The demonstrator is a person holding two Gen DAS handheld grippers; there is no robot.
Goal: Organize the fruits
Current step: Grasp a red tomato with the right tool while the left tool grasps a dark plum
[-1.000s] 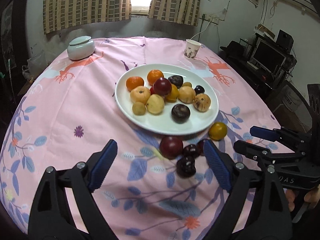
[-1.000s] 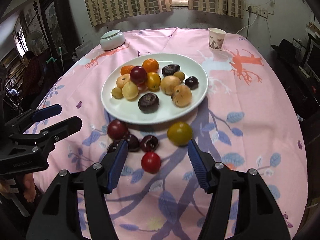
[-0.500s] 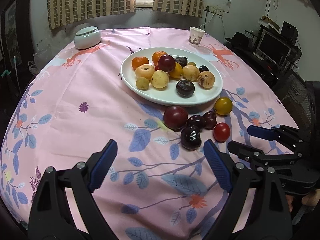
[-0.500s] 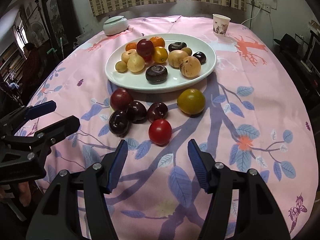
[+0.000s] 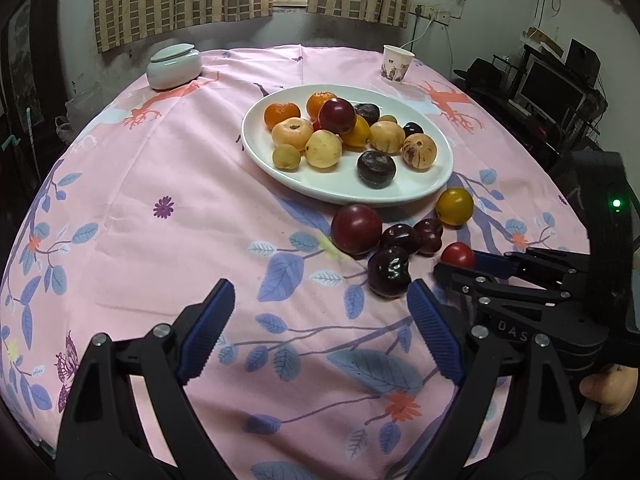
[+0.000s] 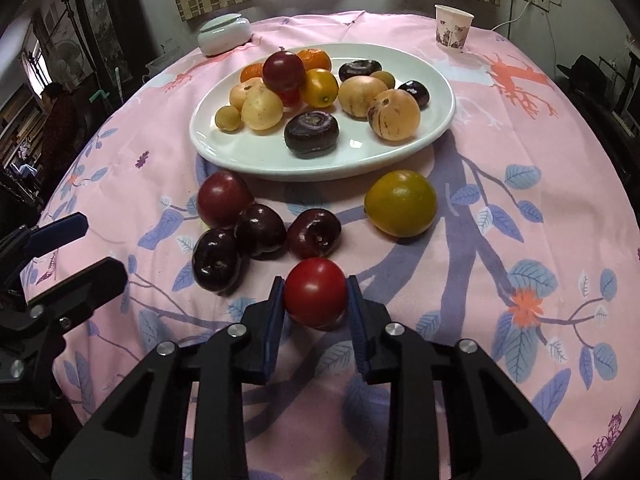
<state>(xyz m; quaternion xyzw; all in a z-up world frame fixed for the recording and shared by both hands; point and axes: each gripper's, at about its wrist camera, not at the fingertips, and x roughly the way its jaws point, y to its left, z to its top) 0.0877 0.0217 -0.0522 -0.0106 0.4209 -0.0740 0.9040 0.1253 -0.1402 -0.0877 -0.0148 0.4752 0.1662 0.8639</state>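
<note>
Small red fruit (image 6: 315, 293), round and glossy, lying on the pink leaf-print cloth of the table (image 6: 500, 184), at 6 o'clock from the white plate (image 6: 400, 156). Right claw (image 6: 316, 300): jaws have just been closing and now stand narrow, both blue pads pressed to the sides of the red fruit, which sits between them on the cloth. At 12 o'clock from it, nearly touching, a dark cherry-like fruit (image 6: 314, 233); at 10 to 11 o'clock two more dark ones (image 6: 262, 230) and a dull red plum (image 6: 222, 199) clustered together; at 1 o'clock a yellow-green fruit (image 6: 400, 203), apart. Plate holds mixed orange, yellow, tan and dark fruits. Left claw (image 5: 320, 332): jaws wide apart, holding nothing, hovering over bare cloth at 7 o'clock from the cluster. Legible lettering: "DAS" (image 5: 513, 331) on the right claw's body, partly hidden. Patterned paper cup (image 6: 453, 34) beyond the plate at 1 o'clock; lidded white jar (image 6: 224, 34) at 11 o'clock.
</note>
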